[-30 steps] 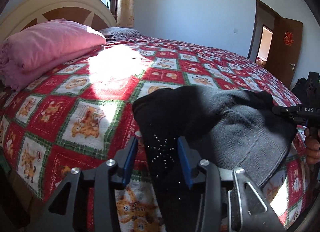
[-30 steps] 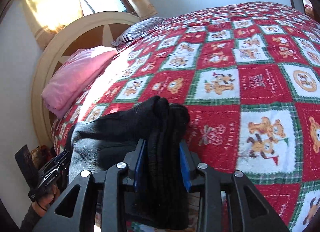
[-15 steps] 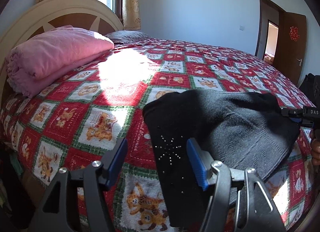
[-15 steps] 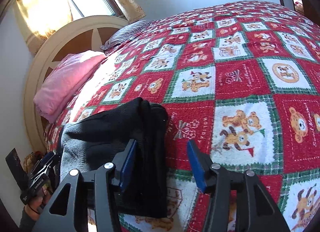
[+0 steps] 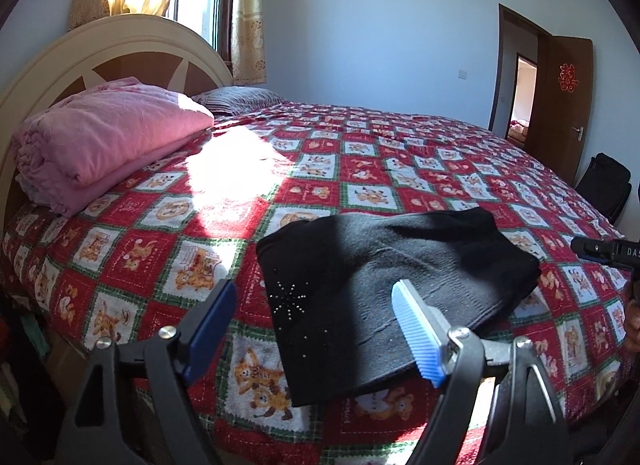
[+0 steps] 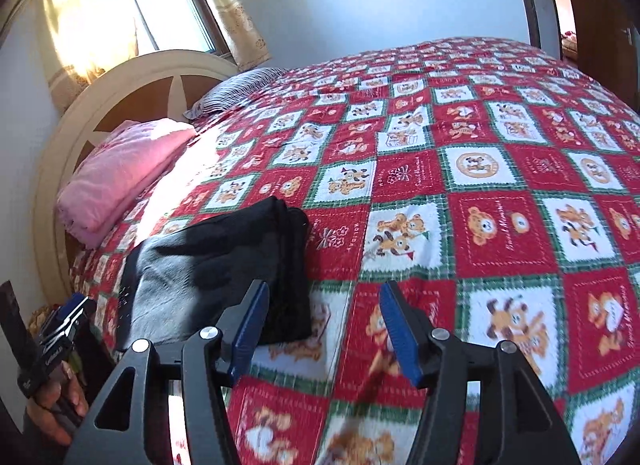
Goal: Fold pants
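Two grippers, both spread wide and holding nothing: your left gripper (image 5: 316, 329) hovers over the near left part of the pants (image 5: 384, 289), and your right gripper (image 6: 324, 329) hangs just past their right edge, its left finger in front of the cloth and its right finger over bare bedspread (image 6: 500, 233). The pants (image 6: 224, 265) lie as a compact dark bundle of stacked layers near the front edge of the bed, a beaded star pattern on the left part and the layered edges showing at the right end. By this layout, the fold looks complete or nearly so, and you are at the release step. Next, judge whether the bundle needs squaring; if so, you would press the raised right layers flat. A pink blanket (image 5: 104, 137) sits well apart, by the headboard (image 5: 100, 49).
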The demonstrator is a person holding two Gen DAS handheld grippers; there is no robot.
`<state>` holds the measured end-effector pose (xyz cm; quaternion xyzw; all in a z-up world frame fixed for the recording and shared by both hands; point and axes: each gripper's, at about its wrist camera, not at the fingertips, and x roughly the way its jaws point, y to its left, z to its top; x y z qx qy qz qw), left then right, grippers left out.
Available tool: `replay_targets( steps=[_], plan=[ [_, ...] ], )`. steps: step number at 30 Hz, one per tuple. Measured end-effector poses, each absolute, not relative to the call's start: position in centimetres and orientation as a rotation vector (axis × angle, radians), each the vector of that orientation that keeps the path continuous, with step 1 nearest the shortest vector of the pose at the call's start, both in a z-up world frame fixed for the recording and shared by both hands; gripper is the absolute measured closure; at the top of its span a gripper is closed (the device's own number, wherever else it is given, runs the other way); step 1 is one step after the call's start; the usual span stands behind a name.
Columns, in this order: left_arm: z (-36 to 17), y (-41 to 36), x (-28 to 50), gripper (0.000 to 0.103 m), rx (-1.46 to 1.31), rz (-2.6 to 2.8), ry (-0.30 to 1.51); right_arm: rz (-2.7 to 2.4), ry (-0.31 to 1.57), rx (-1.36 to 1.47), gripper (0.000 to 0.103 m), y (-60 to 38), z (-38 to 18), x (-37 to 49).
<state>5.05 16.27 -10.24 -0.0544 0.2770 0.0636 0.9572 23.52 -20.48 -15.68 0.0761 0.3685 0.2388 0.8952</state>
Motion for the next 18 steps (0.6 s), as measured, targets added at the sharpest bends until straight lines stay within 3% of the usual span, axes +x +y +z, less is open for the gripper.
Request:
replay_targets(
  steps=[10, 18],
  plan=[
    [-7.6, 14.9, 3.6, 0.004, -0.12, 0.125, 0.484, 0.545, 0.611, 0.09, 0.035, -19.9, -11.4, 18.4],
    [-7.6, 15.2, 3.2, 0.004, -0.134, 0.133, 0.477, 0.578, 0.606, 0.058, 0.035, -18.8, -11.4, 17.5]
  ],
)
